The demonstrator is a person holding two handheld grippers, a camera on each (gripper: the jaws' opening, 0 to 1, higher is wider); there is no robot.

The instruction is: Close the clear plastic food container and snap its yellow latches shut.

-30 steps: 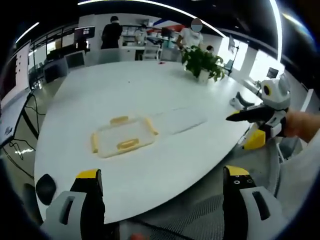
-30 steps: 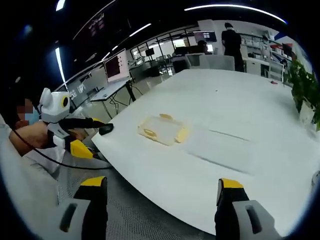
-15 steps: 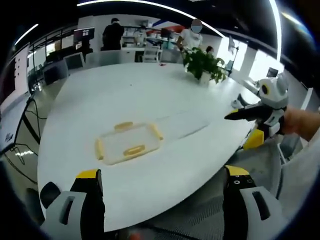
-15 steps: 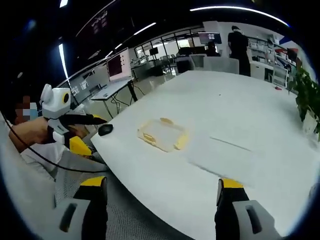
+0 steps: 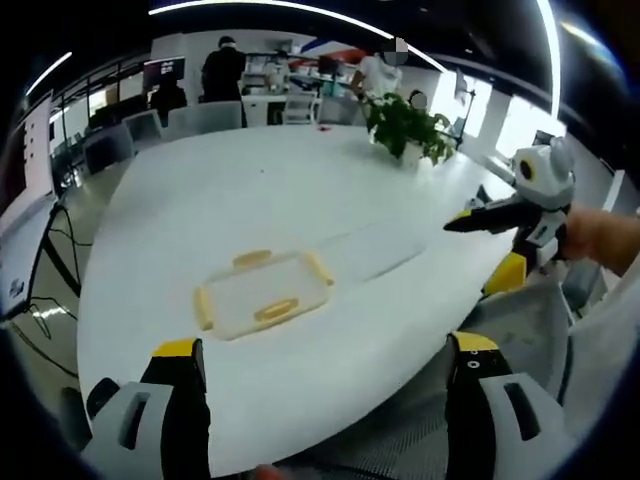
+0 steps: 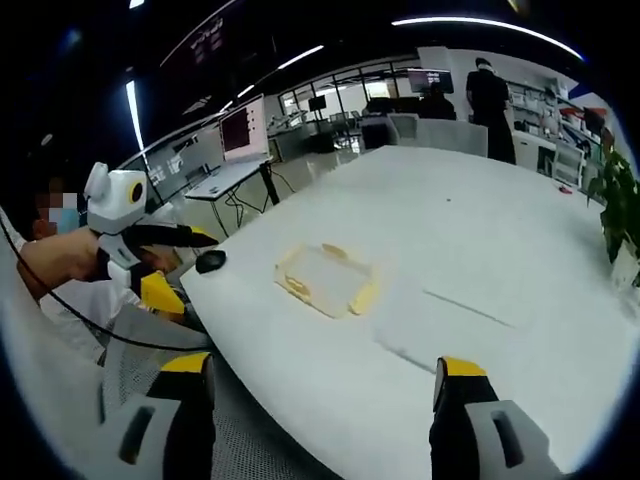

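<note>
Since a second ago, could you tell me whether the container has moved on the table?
No. The container keeps its place beside the flat lid; only the camera shifted.

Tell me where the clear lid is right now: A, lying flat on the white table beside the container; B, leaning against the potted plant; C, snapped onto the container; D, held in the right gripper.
A: the clear lid lies flat on the white table next to the open container, and both grippers hang open short of the table edge.
</note>
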